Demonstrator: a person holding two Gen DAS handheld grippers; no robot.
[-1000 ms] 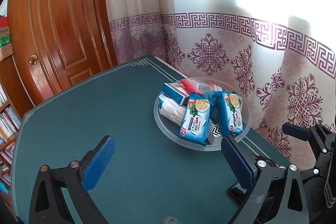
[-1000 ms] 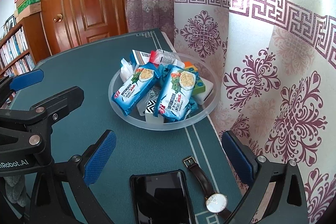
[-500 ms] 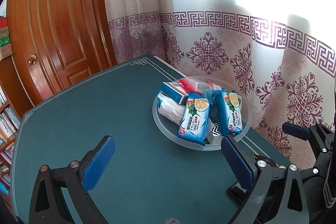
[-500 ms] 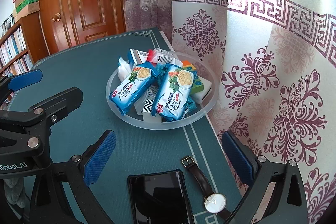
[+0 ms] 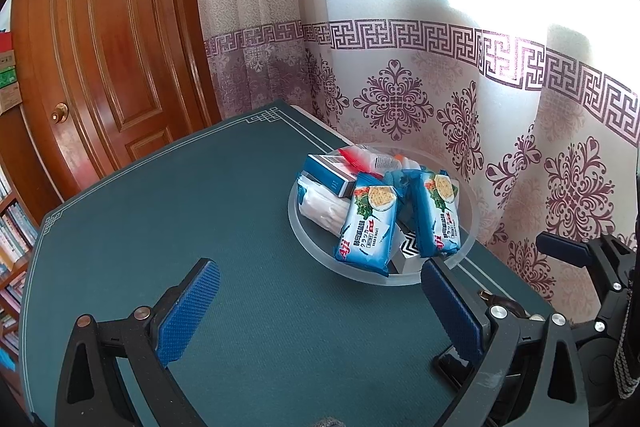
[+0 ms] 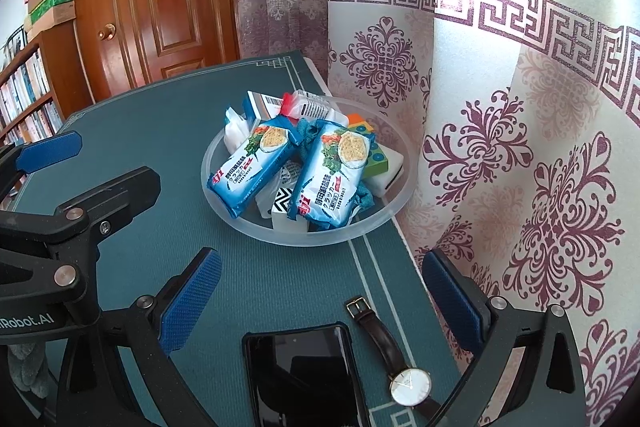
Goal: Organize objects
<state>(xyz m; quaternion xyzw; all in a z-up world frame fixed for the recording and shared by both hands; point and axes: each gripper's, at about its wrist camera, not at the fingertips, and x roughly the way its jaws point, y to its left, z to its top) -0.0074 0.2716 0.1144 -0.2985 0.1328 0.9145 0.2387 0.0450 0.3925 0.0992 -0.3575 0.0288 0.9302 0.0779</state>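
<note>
A clear plastic bowl (image 5: 304, 235) (image 6: 360, 227) stands near the right edge of the green table, piled with snacks: two blue cracker packs (image 5: 368, 223) (image 6: 250, 169), a blue box (image 5: 326, 175), white packets and a green-orange block (image 6: 370, 149). A black phone (image 6: 304, 375) and a wristwatch (image 6: 400, 367) lie on the table in front of the bowl. My left gripper (image 5: 316, 303) hangs open short of the bowl, holding nothing. Over the phone and watch, my right gripper (image 6: 320, 299) is open and empty too.
A patterned curtain (image 6: 520, 147) hangs close along the table's right edge. A wooden door (image 5: 108, 47) stands behind the table, with bookshelves (image 6: 24, 99) to the left. The left gripper's body (image 6: 60, 227) fills the left side of the right wrist view.
Both grippers have drawn back slightly from the bowl. Nothing was grasped or released, and the objects have not moved.
</note>
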